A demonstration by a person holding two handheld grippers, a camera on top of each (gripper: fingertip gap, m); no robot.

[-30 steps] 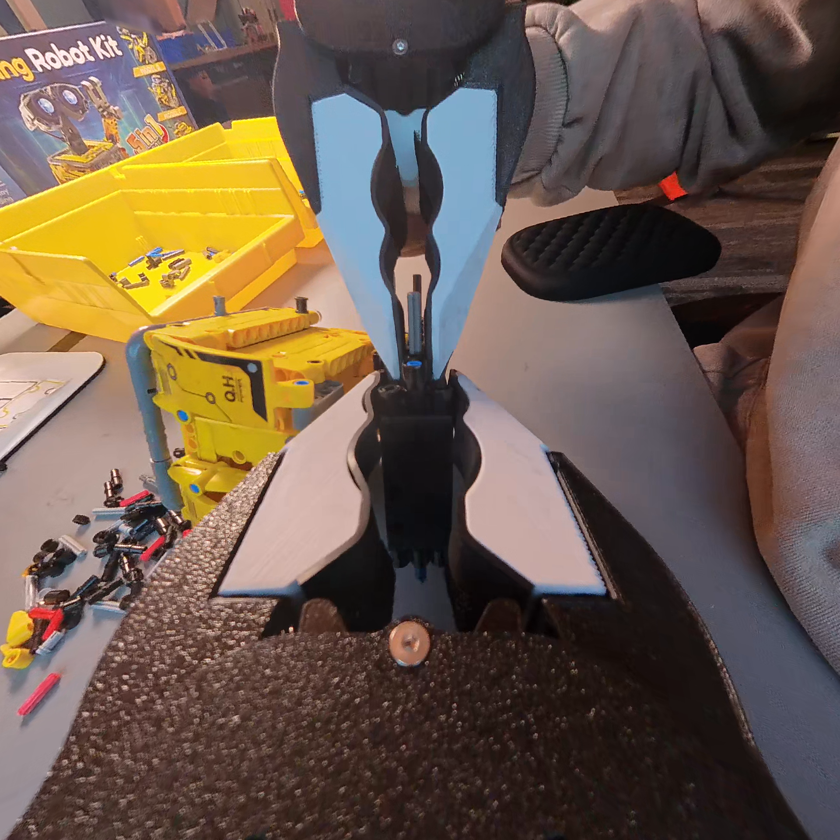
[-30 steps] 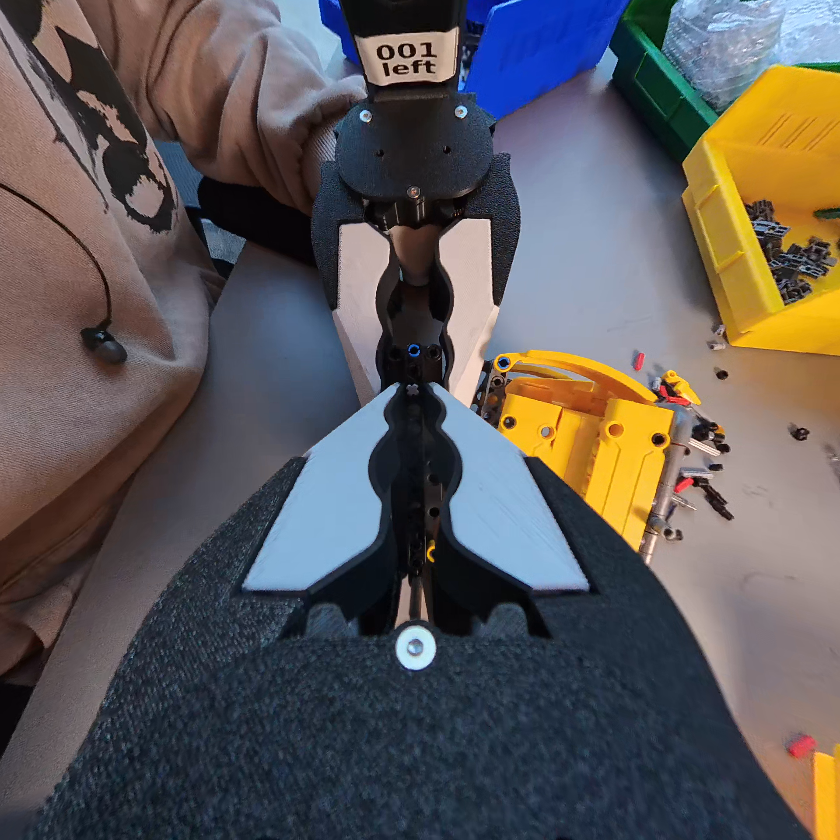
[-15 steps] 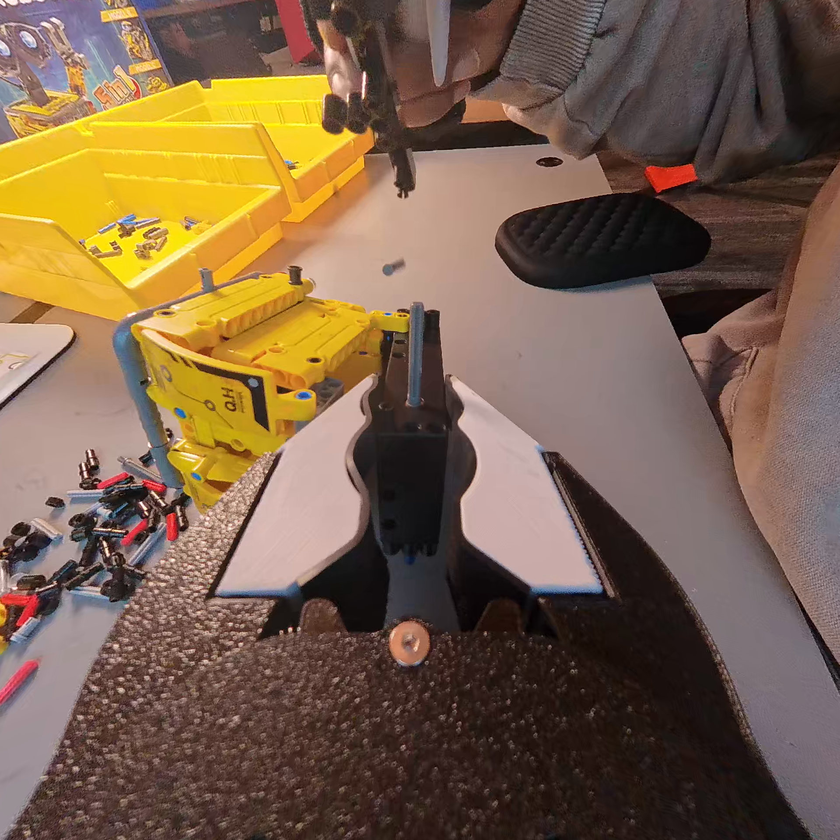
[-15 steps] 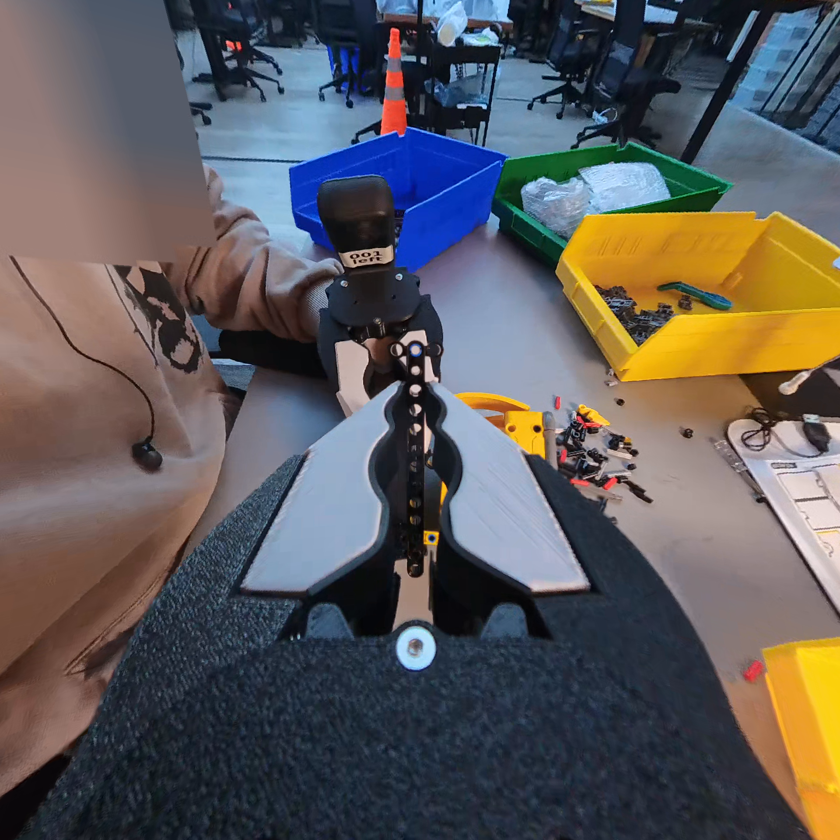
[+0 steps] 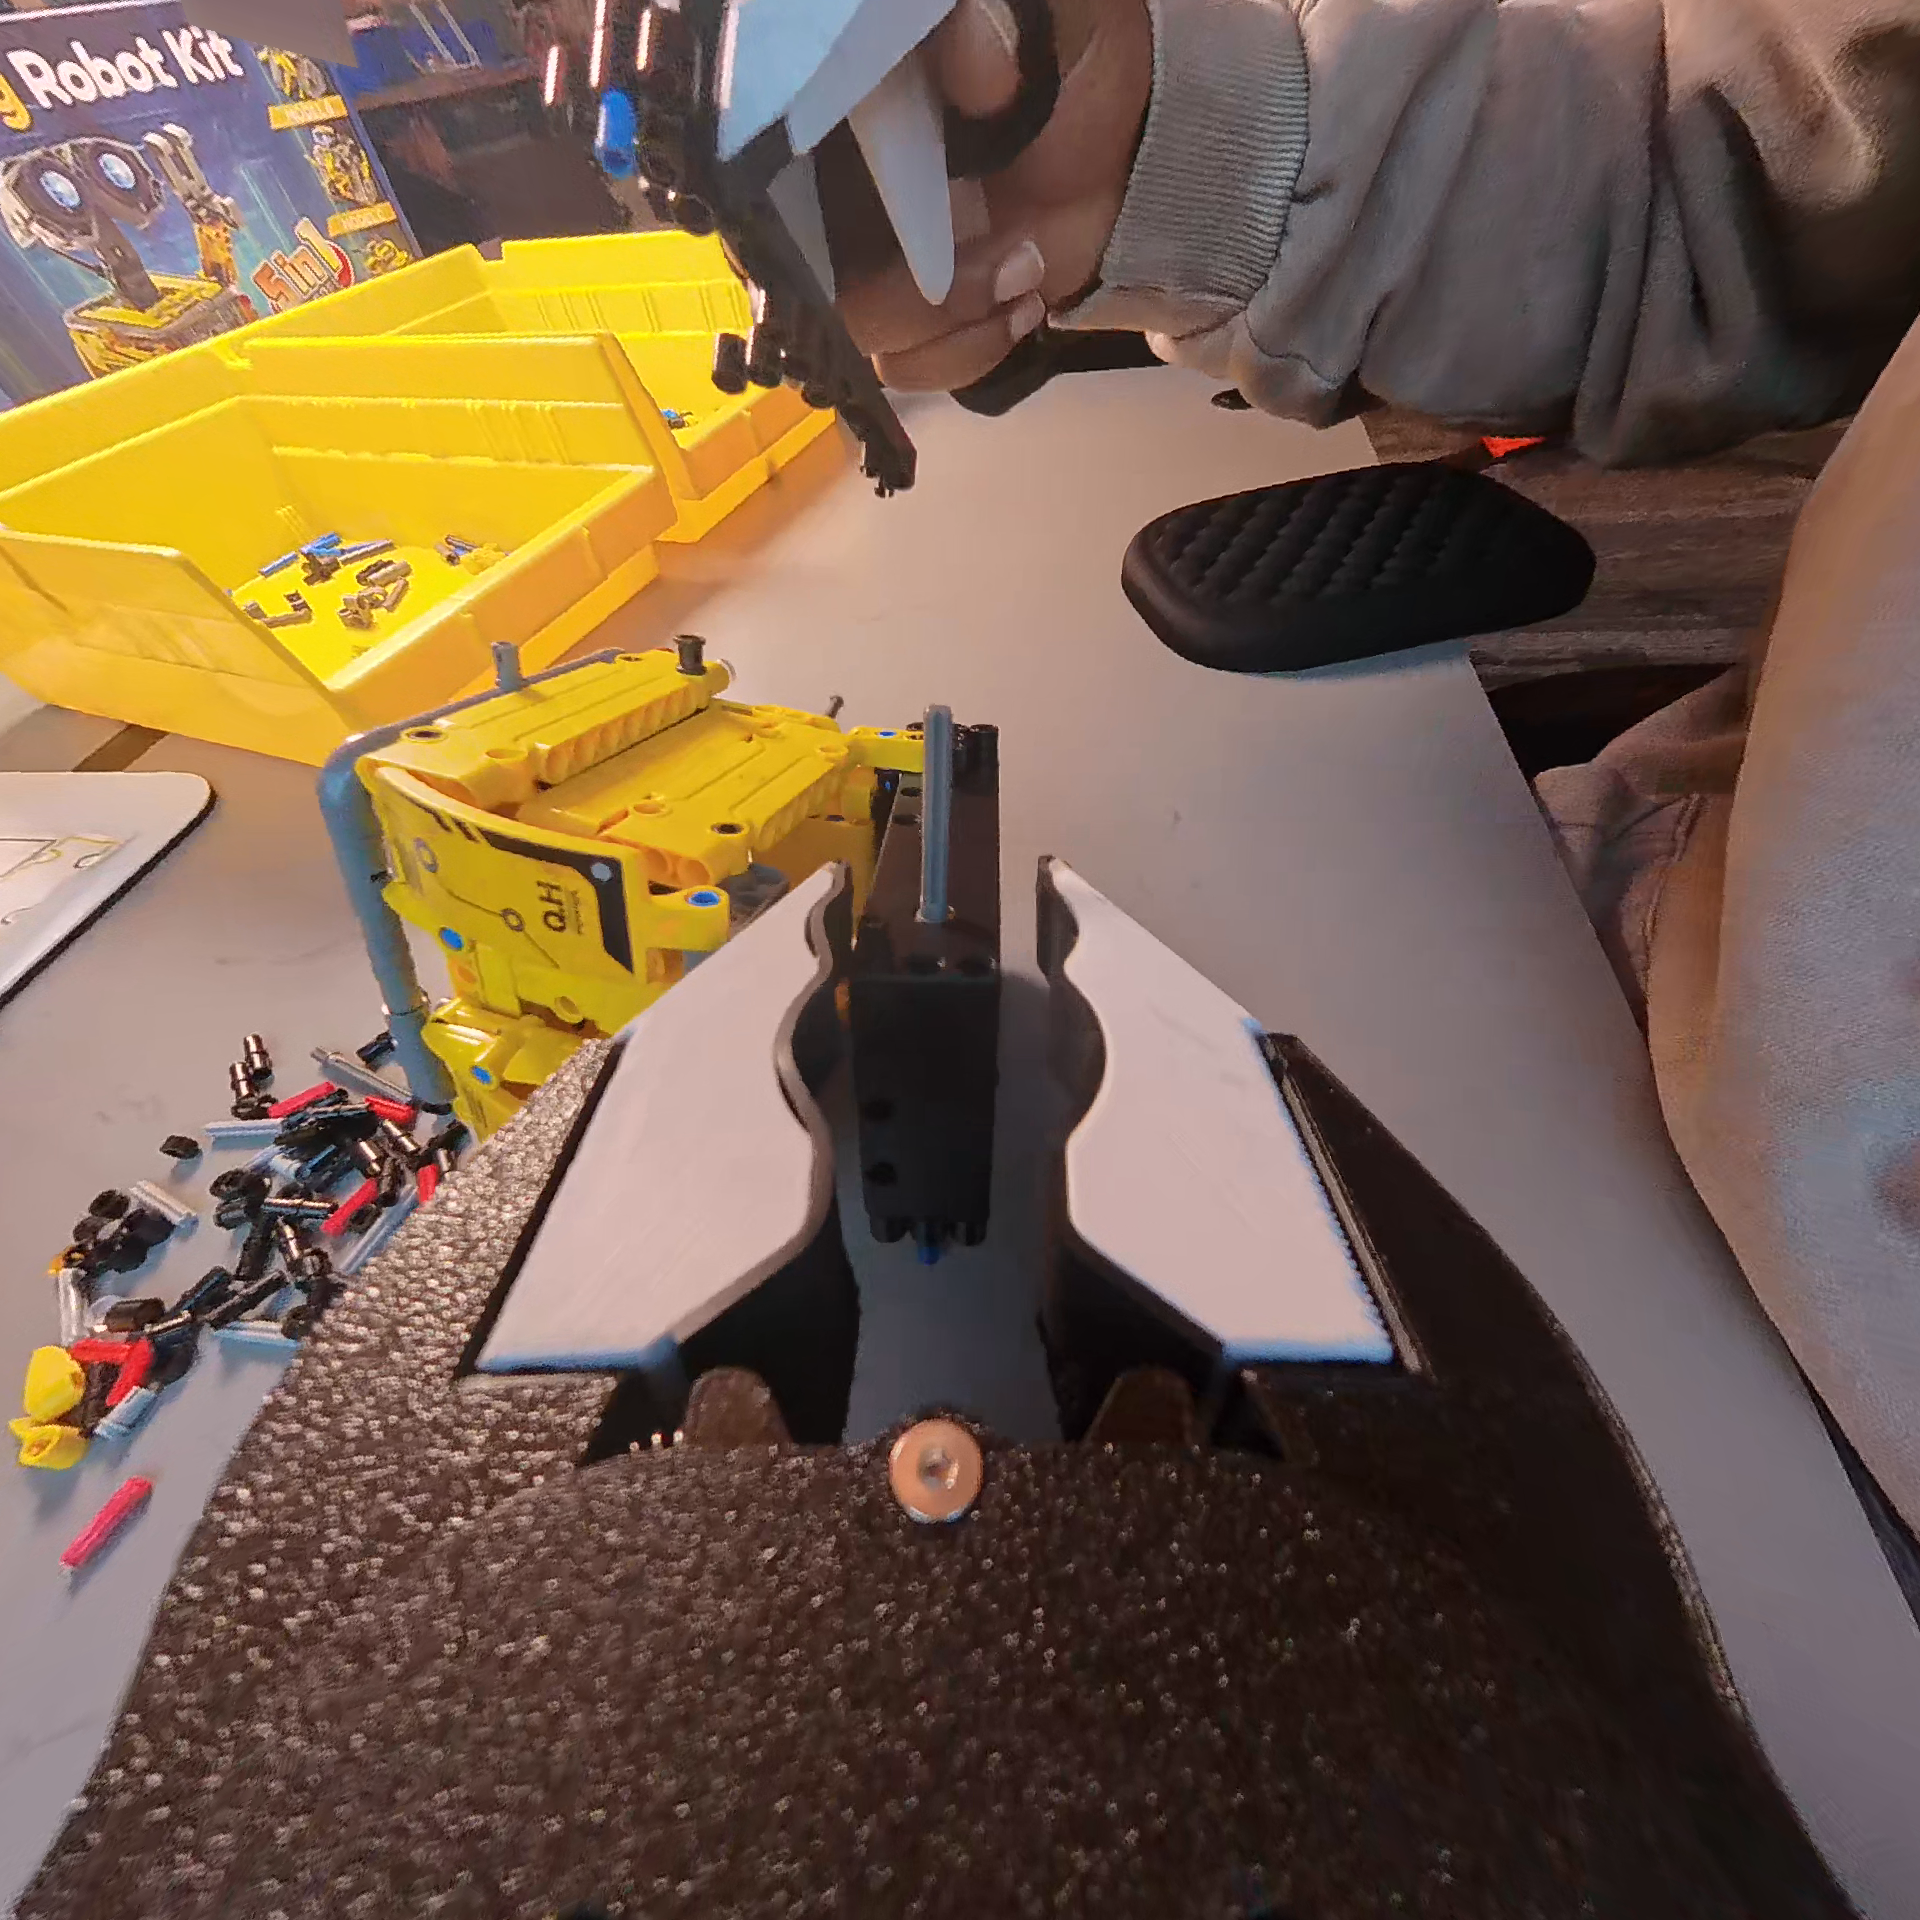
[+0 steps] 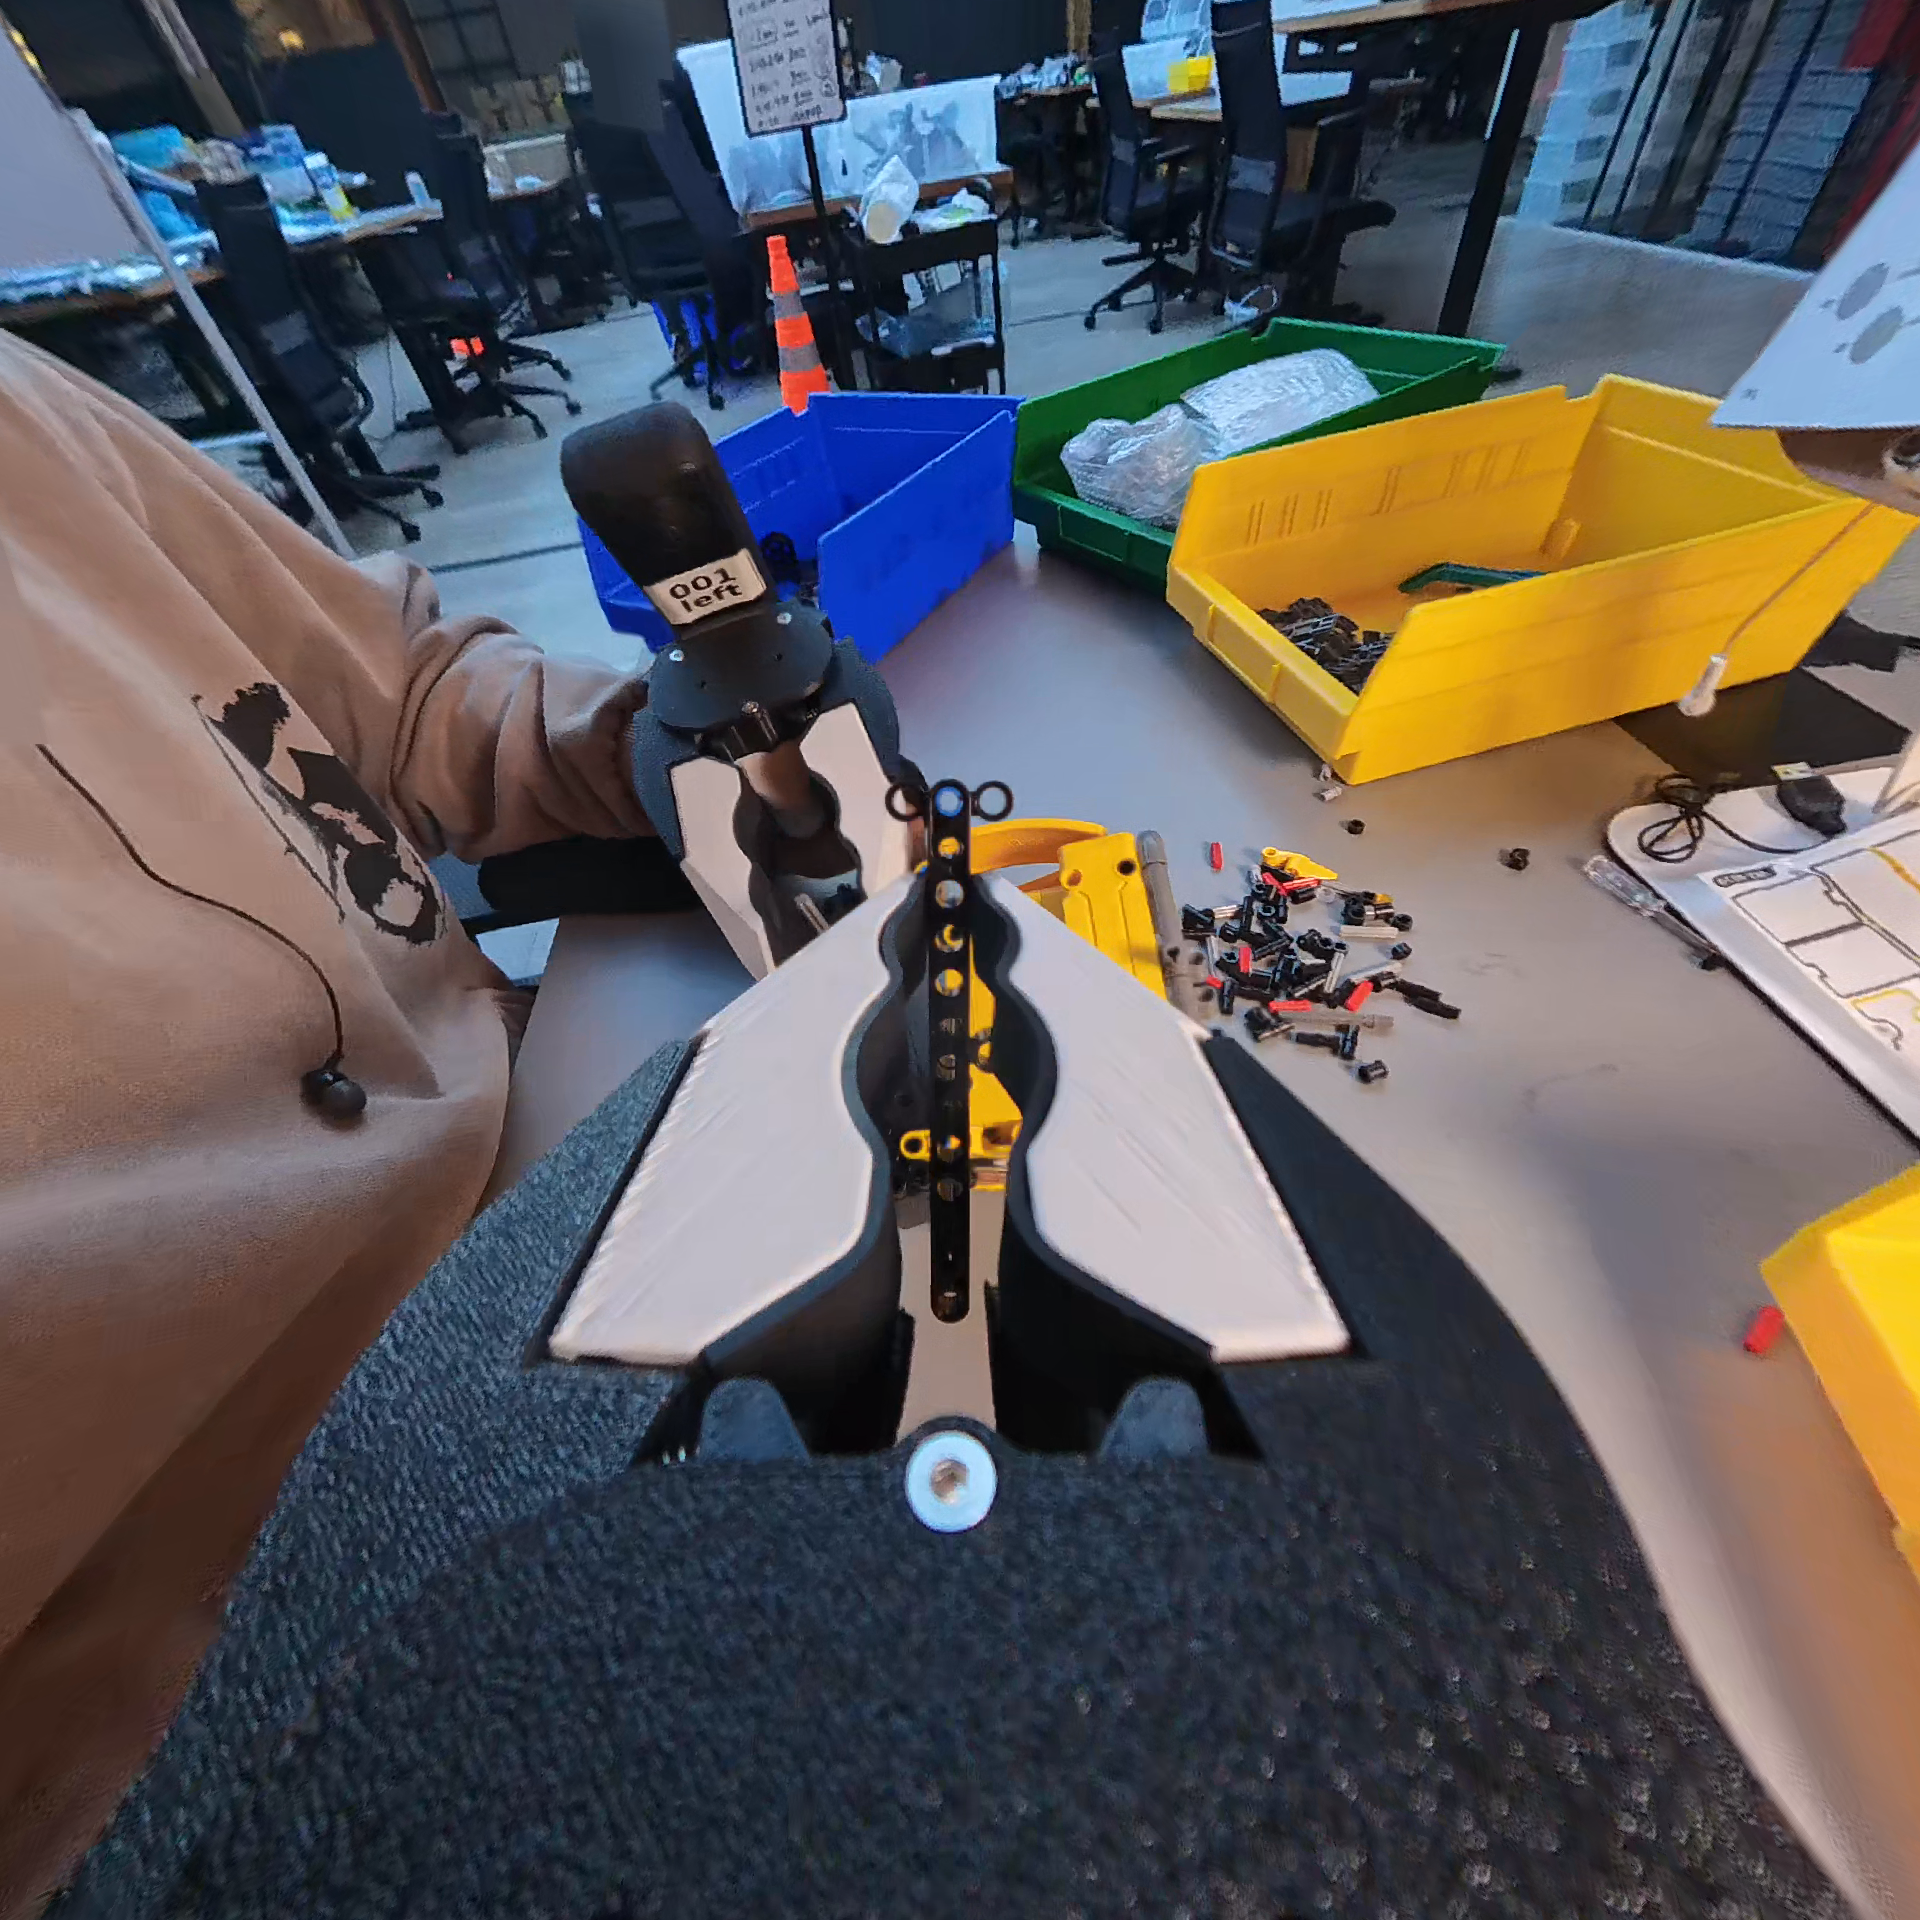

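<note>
My left gripper point(image 5: 940, 868) is open a little on the grey table. A black block with a grey axle point(image 5: 925, 1039) stands between its fingers, with a narrow gap on each side. The block's far end is against the yellow brick model point(image 5: 582, 821). My right gripper point(image 6: 951, 894) is shut on a long black beam with holes point(image 6: 948, 1039), which carries a blue pin and two rings at its far end. In the left wrist view the right gripper point(image 5: 831, 135) is raised above the table with the beam point(image 5: 821, 343) hanging down. The left gripper also shows in the right wrist view point(image 6: 790, 831).
Loose black, red and grey pins point(image 5: 270, 1174) lie left of the model. Yellow bins point(image 5: 312, 499) stand behind it. A black wrist pad point(image 5: 1351, 561) lies at the right edge. Yellow point(image 6: 1507, 582), green point(image 6: 1247, 416) and blue point(image 6: 894, 499) bins and an instruction sheet point(image 6: 1818, 935) are farther off. One gripper's finger ends stand about 12 cm off the other's.
The right gripper has lifted up and away from the left gripper's tips, taking the black beam with it. The left gripper's fingers have parted slightly around the black block.
</note>
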